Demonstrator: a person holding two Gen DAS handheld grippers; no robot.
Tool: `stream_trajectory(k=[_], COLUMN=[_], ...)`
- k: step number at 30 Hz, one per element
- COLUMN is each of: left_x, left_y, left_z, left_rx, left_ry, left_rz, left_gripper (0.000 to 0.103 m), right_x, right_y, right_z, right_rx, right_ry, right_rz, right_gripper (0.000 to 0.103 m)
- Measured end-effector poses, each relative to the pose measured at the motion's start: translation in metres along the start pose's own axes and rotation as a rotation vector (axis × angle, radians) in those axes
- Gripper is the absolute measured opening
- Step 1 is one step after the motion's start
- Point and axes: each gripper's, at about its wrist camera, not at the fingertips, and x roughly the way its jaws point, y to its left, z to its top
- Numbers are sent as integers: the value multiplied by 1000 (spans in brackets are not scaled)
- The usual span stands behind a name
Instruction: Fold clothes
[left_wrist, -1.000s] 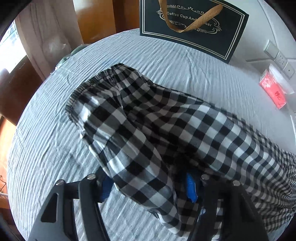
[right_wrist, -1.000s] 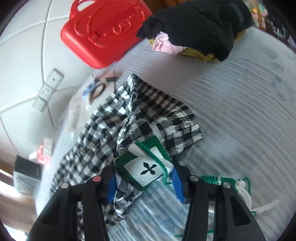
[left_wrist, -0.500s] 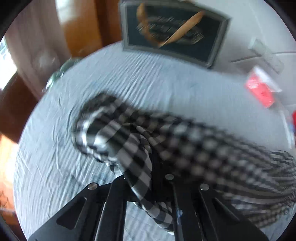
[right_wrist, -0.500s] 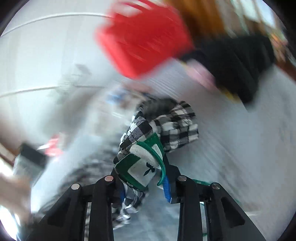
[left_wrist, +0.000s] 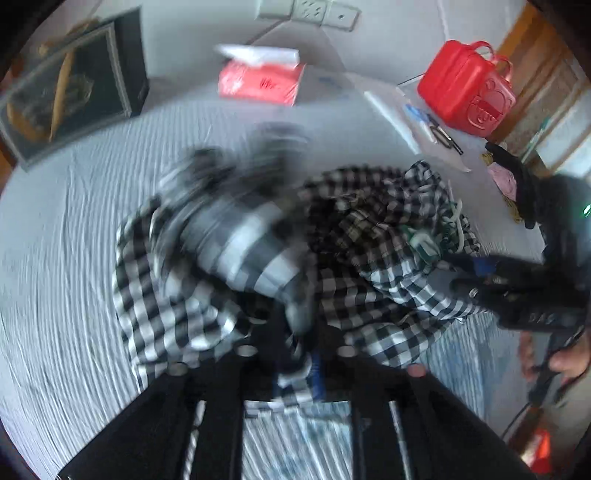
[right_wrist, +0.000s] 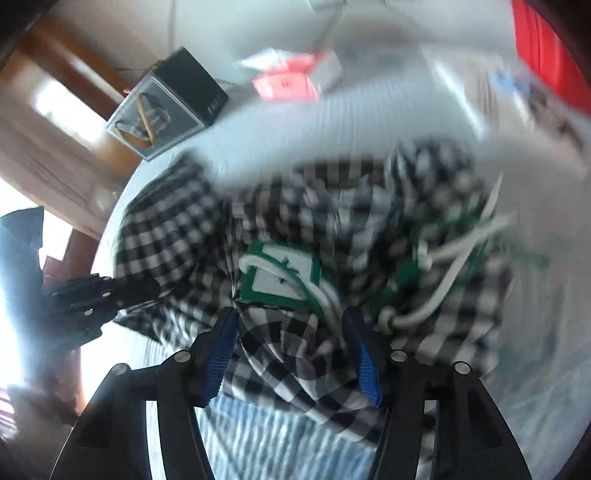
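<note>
A black-and-white checked garment (left_wrist: 369, 236) lies bunched in the middle of the grey ribbed bed sheet (left_wrist: 66, 295), partly blurred. My left gripper (left_wrist: 295, 354) points down at its near edge. Its jaws are opening, and a strip of the cloth hangs loosely between them. My right gripper (right_wrist: 293, 343) is over the waistband end, beside the green-and-white label (right_wrist: 280, 273) and white drawstrings (right_wrist: 454, 254). Its jaws are opening too, with checked cloth lying between the blue pads (right_wrist: 221, 354). Each gripper appears in the other's view, the right gripper (left_wrist: 461, 273) and the left gripper (right_wrist: 140, 288).
Along the far side stand a dark gift bag (left_wrist: 70, 85), a red tissue pack (left_wrist: 258, 79) and a red plastic case (left_wrist: 465, 92). Pens and scissors (left_wrist: 439, 133) lie near the case. A dark and pink clothes pile (left_wrist: 509, 173) sits at the right. A hand (left_wrist: 569, 362) holds the right gripper.
Both grippers closed on the garment's ends, swung toward each other and rolled. The garment has gone from spread out to bunched in the middle. Both pairs of jaws now stand wider.
</note>
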Motion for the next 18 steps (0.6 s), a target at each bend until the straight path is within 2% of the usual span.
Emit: stream_trajectory(k=[1,2,3,6,8,9,10,11,13,18], left_x=[-4,-9,-16,-41,-53,-55,-57,-55,-48,-28], left_y=[3,8,17,39,56,63,69,73,83,82], left_z=[-2,-1,0,4,8,13,17,20,27,45], left_rx=[-7,-13,-26,-89,-128,-150,-172,-193,-256,-342], left_ry=[-4,-20,-42,-90,-119,-133,-143,-145,-144,-160], left_rz=[6,10,11,-16,-13,15,44,72,86,54], left_gripper=[62,71,75,75,75,75,75,75,75,75], right_x=[-6,-12,-19,-53,-74,-81,-84,-88,-87,-80], right_y=[-4,-8,-12,-31,-46,-54,-61,-69,-81,-93], right_z=[-2,-4,-5,-13,-16,-19,-21,-24,-29,-46], right_rx=[18,35,52,116,161,180,197,214,256,313], right_ry=[-12,-25,-37,-121,-169,-185,-188,-191,-172,-168], right_rz=[19,38,57,96,73,40,11,-17,-30,-21], right_gripper=[63,64,64,66,66,66,62,51,36,35])
